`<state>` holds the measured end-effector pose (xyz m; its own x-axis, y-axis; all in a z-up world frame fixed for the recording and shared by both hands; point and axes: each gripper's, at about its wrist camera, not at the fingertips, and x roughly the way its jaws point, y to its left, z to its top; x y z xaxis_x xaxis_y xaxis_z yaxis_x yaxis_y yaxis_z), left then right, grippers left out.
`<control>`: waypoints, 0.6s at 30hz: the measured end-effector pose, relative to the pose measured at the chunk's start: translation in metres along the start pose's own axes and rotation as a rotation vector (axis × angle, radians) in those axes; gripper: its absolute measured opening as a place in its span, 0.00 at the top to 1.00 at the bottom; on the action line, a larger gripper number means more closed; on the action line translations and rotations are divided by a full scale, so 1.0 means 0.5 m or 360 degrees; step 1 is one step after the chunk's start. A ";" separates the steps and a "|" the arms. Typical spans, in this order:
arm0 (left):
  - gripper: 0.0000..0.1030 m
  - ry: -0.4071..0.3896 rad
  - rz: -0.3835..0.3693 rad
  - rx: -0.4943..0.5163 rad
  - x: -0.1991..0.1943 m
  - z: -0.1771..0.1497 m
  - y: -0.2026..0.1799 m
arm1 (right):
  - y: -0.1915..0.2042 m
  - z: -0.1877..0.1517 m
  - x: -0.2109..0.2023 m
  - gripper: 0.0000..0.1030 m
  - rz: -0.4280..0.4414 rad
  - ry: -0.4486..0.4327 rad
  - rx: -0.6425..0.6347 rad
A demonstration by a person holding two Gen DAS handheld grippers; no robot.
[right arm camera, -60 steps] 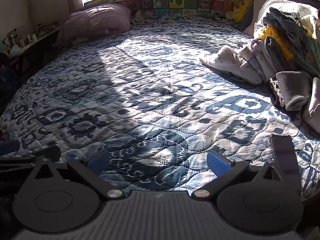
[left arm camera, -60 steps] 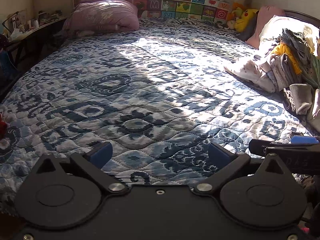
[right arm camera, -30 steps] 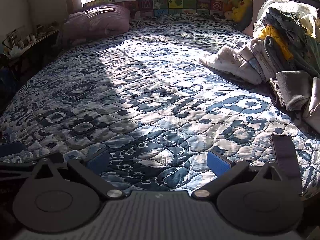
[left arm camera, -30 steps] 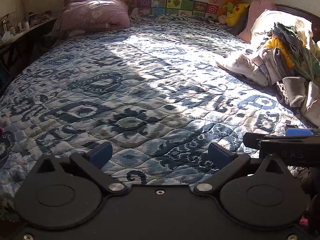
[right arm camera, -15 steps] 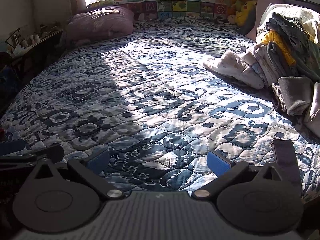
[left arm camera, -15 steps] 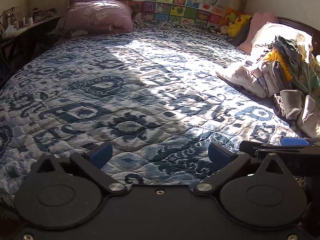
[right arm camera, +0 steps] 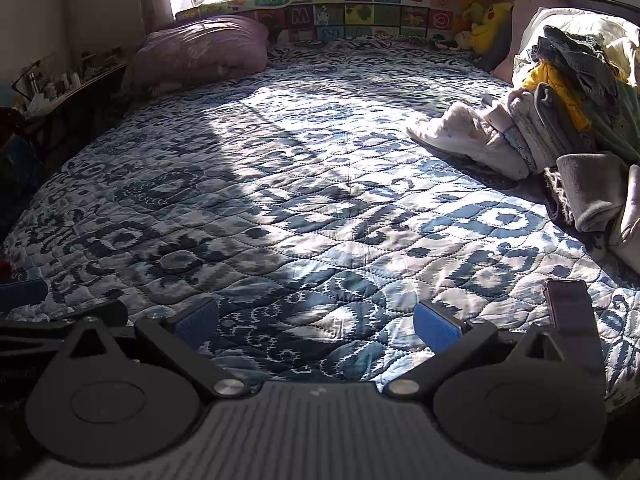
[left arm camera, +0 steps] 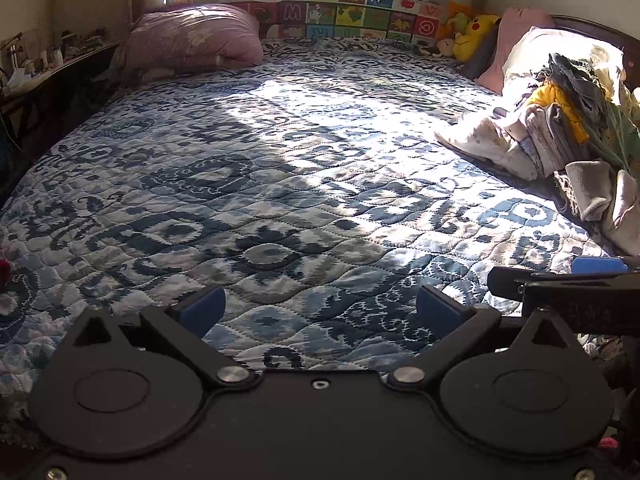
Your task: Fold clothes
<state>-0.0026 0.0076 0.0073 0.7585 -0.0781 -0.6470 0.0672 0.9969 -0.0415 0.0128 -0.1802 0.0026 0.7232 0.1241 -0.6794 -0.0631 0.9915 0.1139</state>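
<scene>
Since two seconds ago I have swung both views a little to the right, so the heap of unfolded clothes [left arm camera: 560, 128] sits further in from the right edge; nothing on the bed has shifted. My left tongs [left arm camera: 320, 312] are spread wide with nothing between the blue pads, and my right tongs [right arm camera: 316, 326] are spread and empty too, both hovering over the near edge of the blue-and-white patterned quilt [left arm camera: 280, 200].

The clothes are all on the far right of the bed, a jumble of pale, grey, yellow and denim pieces leaning against a cream pillow [right arm camera: 580, 24]. To start well, I judge I should reach the right tongs for the loose pale garment [right arm camera: 460, 136] at the front of the heap, pinch one edge only, and drag it onto the open quilt before the left tongs join in.

The quilt is flat, half sunlit. A mauve pillow [left arm camera: 192, 36] lies at the far left, an alphabet mat [left arm camera: 340, 12] stands under the window, and yellow plush toys [left arm camera: 476, 30] fill the corner.
</scene>
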 end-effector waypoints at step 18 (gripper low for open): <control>0.00 -0.0014 -0.0251 0.0235 0.075 0.077 -0.149 | -0.180 0.018 -0.007 0.00 0.0043 -0.0284 0.0349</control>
<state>0.0458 -0.0702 0.0153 0.7365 -0.2338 -0.6347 0.2793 0.9598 -0.0295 0.0220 -0.2700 0.0011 0.8343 0.1222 -0.5376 0.0522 0.9532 0.2976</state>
